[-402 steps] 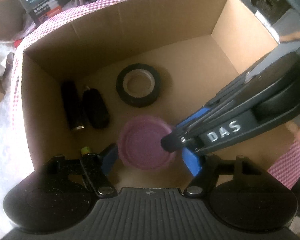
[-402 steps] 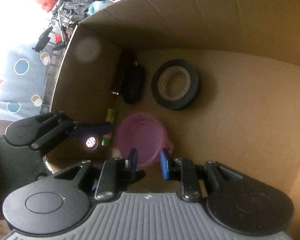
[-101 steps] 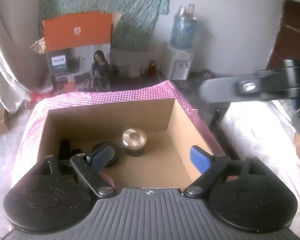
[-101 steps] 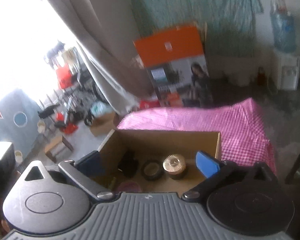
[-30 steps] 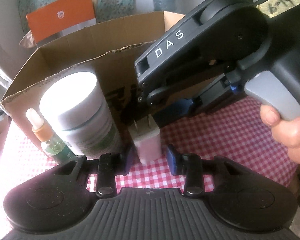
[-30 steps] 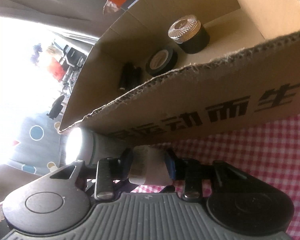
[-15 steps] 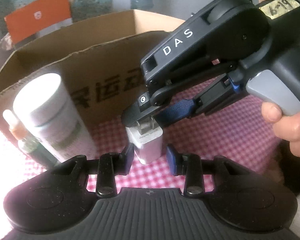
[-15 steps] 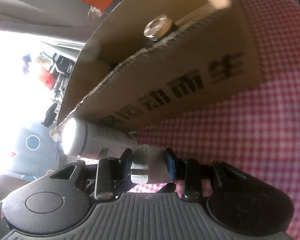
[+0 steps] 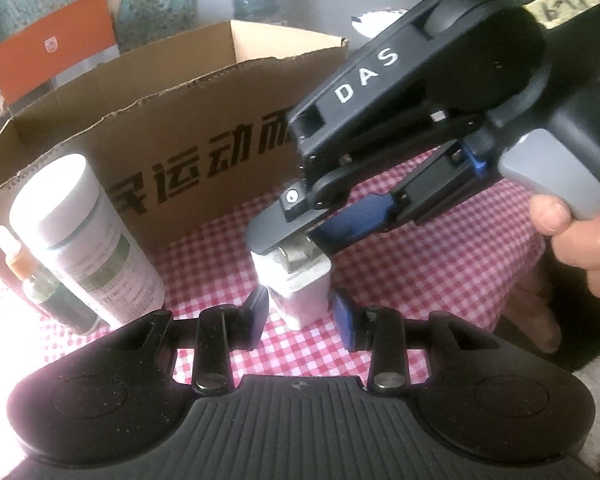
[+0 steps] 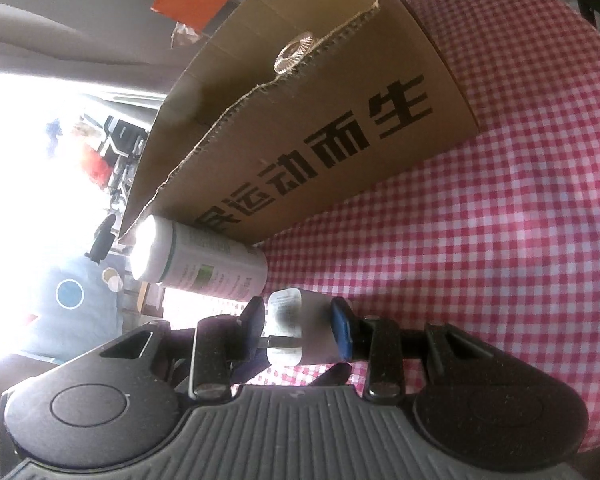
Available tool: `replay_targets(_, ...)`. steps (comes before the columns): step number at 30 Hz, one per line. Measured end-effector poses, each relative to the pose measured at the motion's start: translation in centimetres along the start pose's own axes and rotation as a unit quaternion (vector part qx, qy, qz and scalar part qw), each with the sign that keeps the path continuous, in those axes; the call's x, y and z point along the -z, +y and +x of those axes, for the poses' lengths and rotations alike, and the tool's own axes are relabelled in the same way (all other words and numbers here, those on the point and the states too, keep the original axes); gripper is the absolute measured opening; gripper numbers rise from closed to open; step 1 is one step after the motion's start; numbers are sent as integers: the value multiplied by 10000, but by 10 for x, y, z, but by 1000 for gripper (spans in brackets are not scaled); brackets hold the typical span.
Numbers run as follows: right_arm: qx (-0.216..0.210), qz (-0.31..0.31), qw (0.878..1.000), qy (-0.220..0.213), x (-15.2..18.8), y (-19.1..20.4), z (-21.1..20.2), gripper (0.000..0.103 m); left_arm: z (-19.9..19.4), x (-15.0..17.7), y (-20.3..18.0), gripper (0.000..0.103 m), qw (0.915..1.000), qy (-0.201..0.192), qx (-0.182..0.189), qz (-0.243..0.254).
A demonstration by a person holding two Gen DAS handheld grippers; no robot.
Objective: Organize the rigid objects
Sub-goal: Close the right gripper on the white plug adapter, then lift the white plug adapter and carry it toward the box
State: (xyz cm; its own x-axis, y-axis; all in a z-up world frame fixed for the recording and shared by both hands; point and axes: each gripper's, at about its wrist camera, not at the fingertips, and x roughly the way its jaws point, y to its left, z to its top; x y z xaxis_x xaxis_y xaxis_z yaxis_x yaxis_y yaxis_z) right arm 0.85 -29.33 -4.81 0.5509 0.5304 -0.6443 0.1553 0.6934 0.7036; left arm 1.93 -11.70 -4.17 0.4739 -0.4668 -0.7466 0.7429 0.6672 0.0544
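Charger (image 9: 300, 294) upright between both grippers' jaws, beside box (image 9: 188, 128)

We cannot see inside the cardboard box (image 9: 188, 128) from the left wrist; its near wall hides the contents. From the right wrist only the ribbed gold top (image 10: 298, 54) of something inside clears the torn edge. The right gripper (image 9: 300, 246) covers the white plug adapter's (image 9: 300, 296) prongs. The window area is washed out.
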Motion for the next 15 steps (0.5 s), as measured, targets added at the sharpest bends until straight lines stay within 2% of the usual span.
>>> replay_targets(15, 35, 105, 9999, -41, 4, -3, -1, 40, 16, -14, 10, 34, 10000, 32, 64, -15)
